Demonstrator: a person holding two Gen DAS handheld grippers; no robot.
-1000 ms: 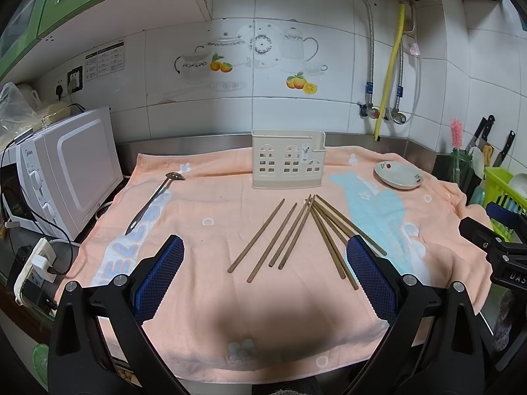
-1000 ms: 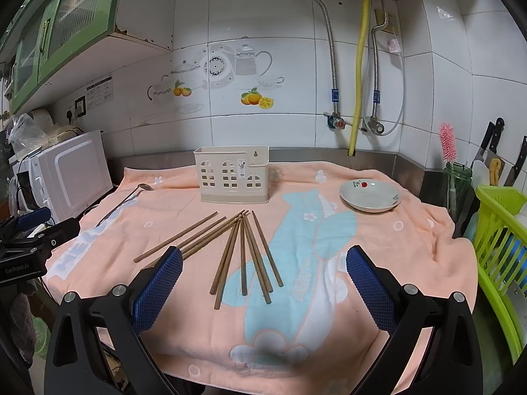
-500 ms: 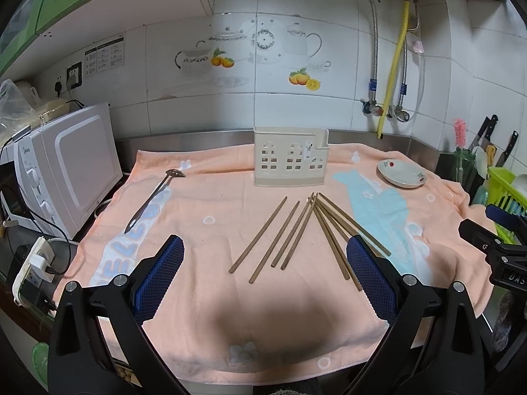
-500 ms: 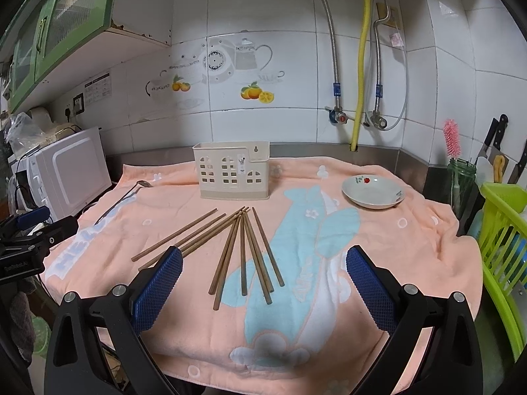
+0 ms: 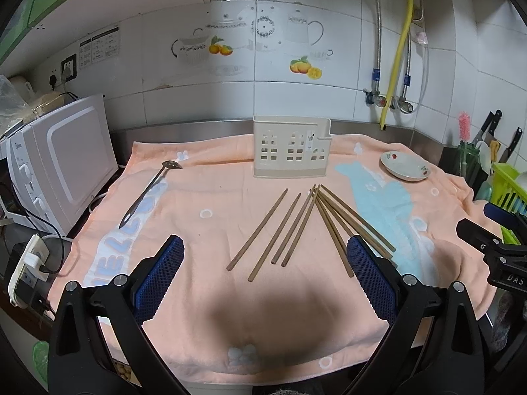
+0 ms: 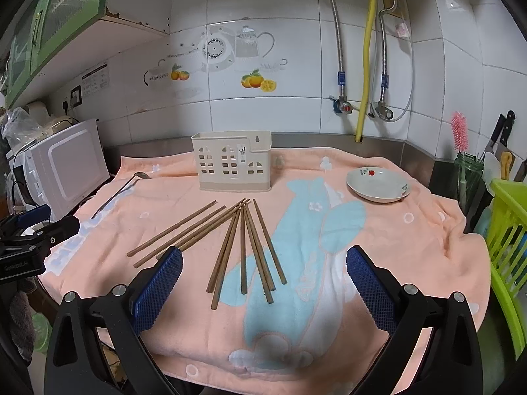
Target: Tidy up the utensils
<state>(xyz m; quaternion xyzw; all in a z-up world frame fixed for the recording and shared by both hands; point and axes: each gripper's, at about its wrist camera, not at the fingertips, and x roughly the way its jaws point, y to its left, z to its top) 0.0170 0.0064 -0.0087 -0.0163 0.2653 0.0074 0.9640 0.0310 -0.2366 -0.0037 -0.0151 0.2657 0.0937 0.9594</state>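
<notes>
1. Hovering over the near edge of the bench (image 5: pixel 184 322), the left claw (image 5: pixel 265 258) has its jaws spread wide and nothing between them; against the view a second ago the whole scene sits slightly lower, so the claw has drifted a touch but closed on nothing.
2. The right claw (image 6: pixel 263 270) is the same story: jaws spread, empty, with only a small shift of view over that second.
3. The chopsticks (image 5: pixel 306 223) lie fanned on the peach towel (image 5: pixel 210 177) in the middle of the bench, tips gathered toward the back, exactly where they lay before.
4. The cream utensil holder (image 5: pixel 291 146) stands upright near the back edge, and no chopsticks show above its rim.
5. The metal ladle (image 5: pixel 150 191) rests toward the left edge, well apart from the fan; the small dish (image 5: pixel 405 166) sits toward the back right corner.
6. My read: nothing is sorted yet, this is the approach, and the first pick is still to come.
</notes>
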